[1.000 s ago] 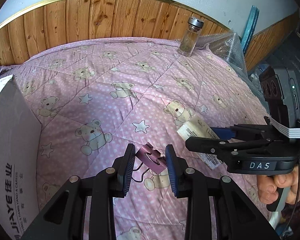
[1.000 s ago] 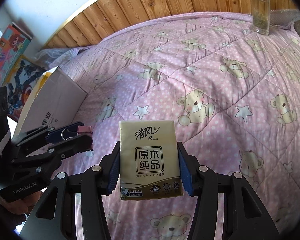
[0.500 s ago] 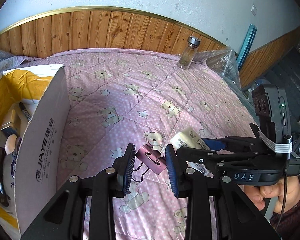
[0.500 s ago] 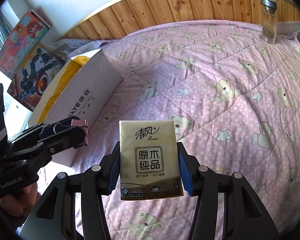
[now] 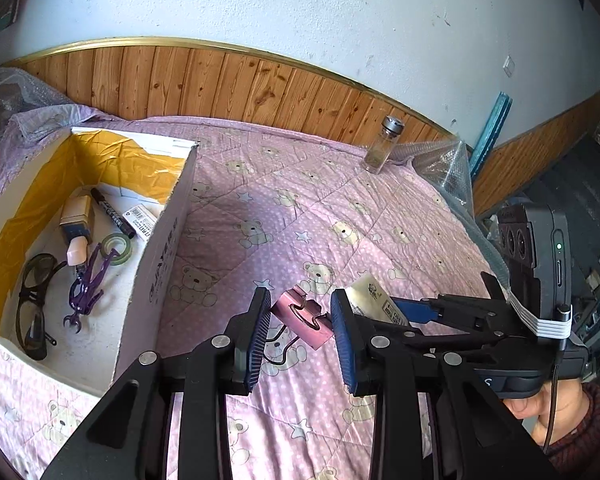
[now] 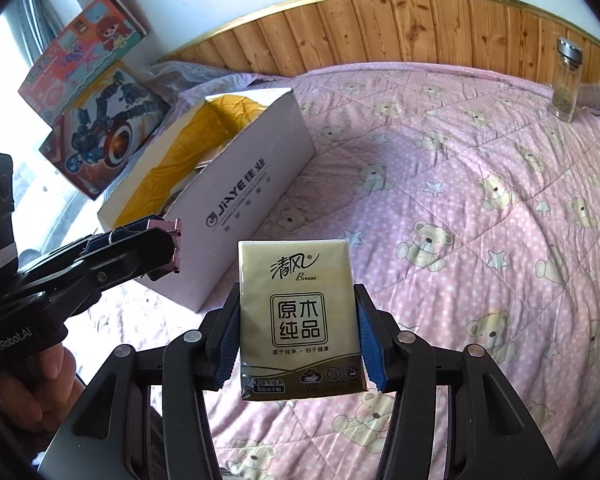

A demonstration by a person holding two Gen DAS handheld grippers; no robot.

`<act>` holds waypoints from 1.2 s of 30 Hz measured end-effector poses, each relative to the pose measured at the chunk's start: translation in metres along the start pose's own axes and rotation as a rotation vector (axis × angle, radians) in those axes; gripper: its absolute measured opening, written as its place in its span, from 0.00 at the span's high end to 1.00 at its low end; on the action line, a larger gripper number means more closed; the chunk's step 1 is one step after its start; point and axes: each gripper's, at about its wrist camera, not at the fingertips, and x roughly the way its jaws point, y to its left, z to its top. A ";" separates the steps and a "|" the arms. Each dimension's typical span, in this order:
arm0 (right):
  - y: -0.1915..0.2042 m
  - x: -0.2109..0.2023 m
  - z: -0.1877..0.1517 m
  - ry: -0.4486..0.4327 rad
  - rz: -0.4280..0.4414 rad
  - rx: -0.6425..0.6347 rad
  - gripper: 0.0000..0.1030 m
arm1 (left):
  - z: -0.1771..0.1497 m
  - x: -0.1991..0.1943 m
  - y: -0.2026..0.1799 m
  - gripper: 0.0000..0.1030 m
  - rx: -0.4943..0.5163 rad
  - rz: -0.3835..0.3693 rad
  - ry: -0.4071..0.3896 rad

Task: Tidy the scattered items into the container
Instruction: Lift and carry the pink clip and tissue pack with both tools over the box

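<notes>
Left tongs (image 5: 300,334) grip binder clip (image 5: 302,318); right tongs (image 6: 298,344) clamp tissue pack (image 6: 298,316).

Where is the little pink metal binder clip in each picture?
Left wrist view: pink metal binder clip sits low centre, between the left hand-held gripper's fingers.
Right wrist view: it is at left, at that gripper's tip.
Shared landmark: glass jar with silver lid.

box (image 6: 236,184): inside hidden behind near wall in right view | tissue pack (image 5: 374,298): mostly hidden behind right gripper (image 5: 416,312) in left view | jar (image 5: 382,148) contents: too small to tell
</notes>
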 end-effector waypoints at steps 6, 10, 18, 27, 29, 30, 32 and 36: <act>0.030 -0.003 0.000 -0.003 0.004 -0.042 0.48 | -0.003 -0.027 0.011 0.69 -0.024 -0.006 -0.042; 0.051 -0.004 0.004 -0.007 0.006 -0.077 0.47 | -0.002 -0.044 0.022 0.69 -0.046 -0.008 -0.073; 0.089 -0.002 0.014 -0.010 0.010 -0.147 0.48 | -0.003 -0.071 0.049 0.69 -0.104 -0.007 -0.121; 0.121 0.005 0.029 -0.010 0.012 -0.204 0.48 | 0.002 -0.092 0.079 0.69 -0.147 0.005 -0.168; 0.126 0.007 0.033 -0.010 0.012 -0.214 0.48 | 0.004 -0.094 0.086 0.69 -0.157 0.010 -0.177; 0.129 0.009 0.036 -0.009 0.013 -0.219 0.48 | 0.005 -0.096 0.090 0.69 -0.162 0.012 -0.181; 0.135 0.012 0.041 -0.010 0.014 -0.229 0.48 | 0.007 -0.097 0.098 0.69 -0.171 0.019 -0.188; 0.145 0.018 0.051 -0.008 0.017 -0.249 0.48 | 0.010 -0.099 0.115 0.69 -0.199 0.031 -0.196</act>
